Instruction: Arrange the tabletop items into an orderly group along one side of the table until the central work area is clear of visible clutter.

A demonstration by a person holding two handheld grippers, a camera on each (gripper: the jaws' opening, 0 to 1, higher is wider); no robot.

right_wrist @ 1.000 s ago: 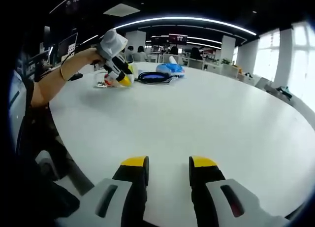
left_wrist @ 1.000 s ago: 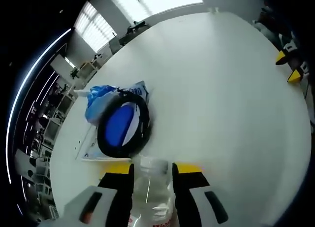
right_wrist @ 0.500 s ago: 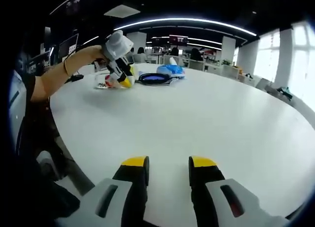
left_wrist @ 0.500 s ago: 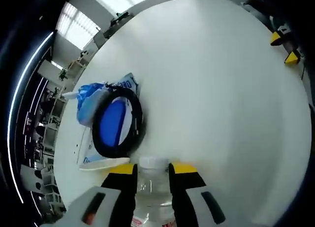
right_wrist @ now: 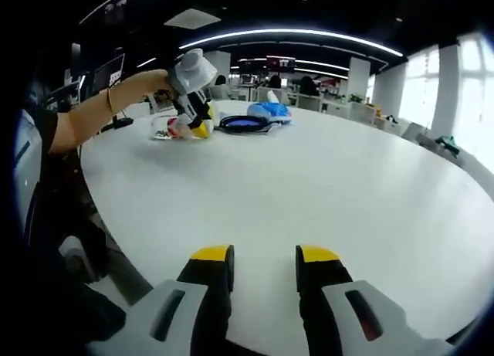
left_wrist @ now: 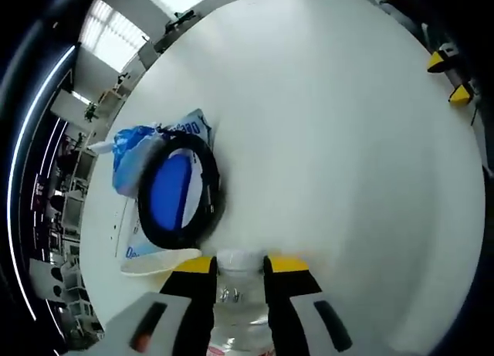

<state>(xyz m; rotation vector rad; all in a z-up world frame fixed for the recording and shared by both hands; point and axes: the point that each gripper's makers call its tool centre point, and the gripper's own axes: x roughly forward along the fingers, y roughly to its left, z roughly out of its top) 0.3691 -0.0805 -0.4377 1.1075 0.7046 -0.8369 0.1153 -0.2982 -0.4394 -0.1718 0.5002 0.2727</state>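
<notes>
The left gripper (left_wrist: 238, 275) is pinching a clear plastic bottle (left_wrist: 239, 310) just beside the black ring (left_wrist: 179, 190) and blue bag (left_wrist: 127, 151) at the table's (left_wrist: 347, 140) far left edge. If it lets go while tilted, I reckon the bottle tips or rolls into that ring. The right gripper (right_wrist: 262, 267) hangs spread and empty over the near edge.

Open office: curved ceiling light strips (right_wrist: 293, 32), bright windows (right_wrist: 471, 70) (right side), distant desks.

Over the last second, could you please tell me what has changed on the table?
The left gripper, still shut on the clear bottle, has carried it nearer the black ring and blue bag at the table's far side. The ring, the bag and the open right gripper stayed put.
</notes>
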